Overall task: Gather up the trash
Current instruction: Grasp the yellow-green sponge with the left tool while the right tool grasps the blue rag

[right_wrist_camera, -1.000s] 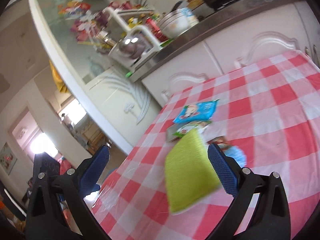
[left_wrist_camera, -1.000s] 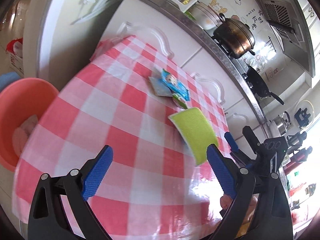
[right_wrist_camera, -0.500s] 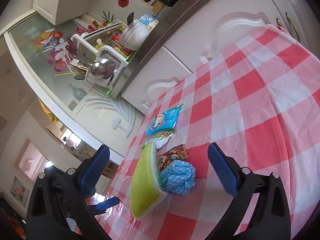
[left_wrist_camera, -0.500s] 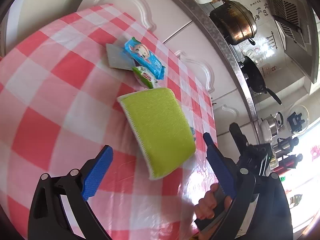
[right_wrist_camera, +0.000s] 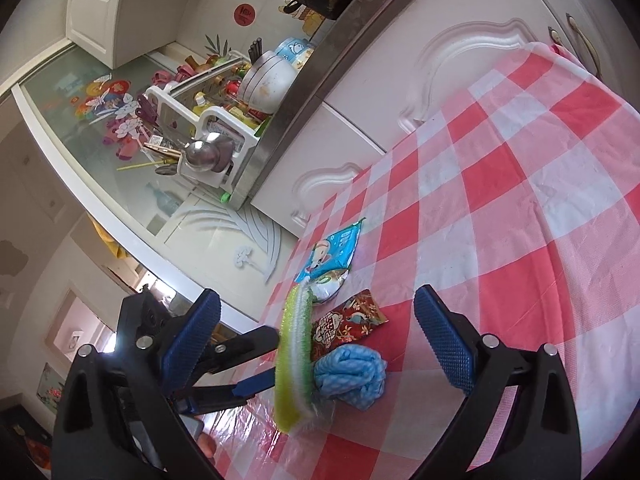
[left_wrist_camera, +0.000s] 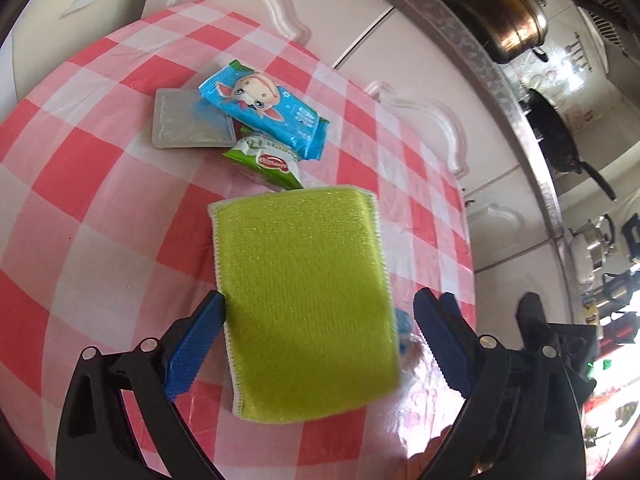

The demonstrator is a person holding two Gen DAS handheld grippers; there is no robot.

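While tilted, sponge [left_wrist_camera: 304,300] between left jaws.

Lime-green sponge [left_wrist_camera: 304,300] centre frame, my blue finger pads [left_wrist_camera: 196,340], red-white checked tablecloth [left_wrist_camera: 100,208], blue wipes packet [left_wrist_camera: 264,110] above.

A green sponge [right_wrist_camera: 295,360] stands up on its thin edge on the red and white checked cloth [right_wrist_camera: 520,216]. A blue rag [right_wrist_camera: 350,374] touches its right side. A red wrapper [right_wrist_camera: 348,322] lies just behind the rag. A blue packet [right_wrist_camera: 332,250] and a green and white packet [right_wrist_camera: 330,284] lie past the sponge's far end. The left gripper [right_wrist_camera: 256,360] reaches the sponge from the left. The right gripper [right_wrist_camera: 316,350] is wide open.
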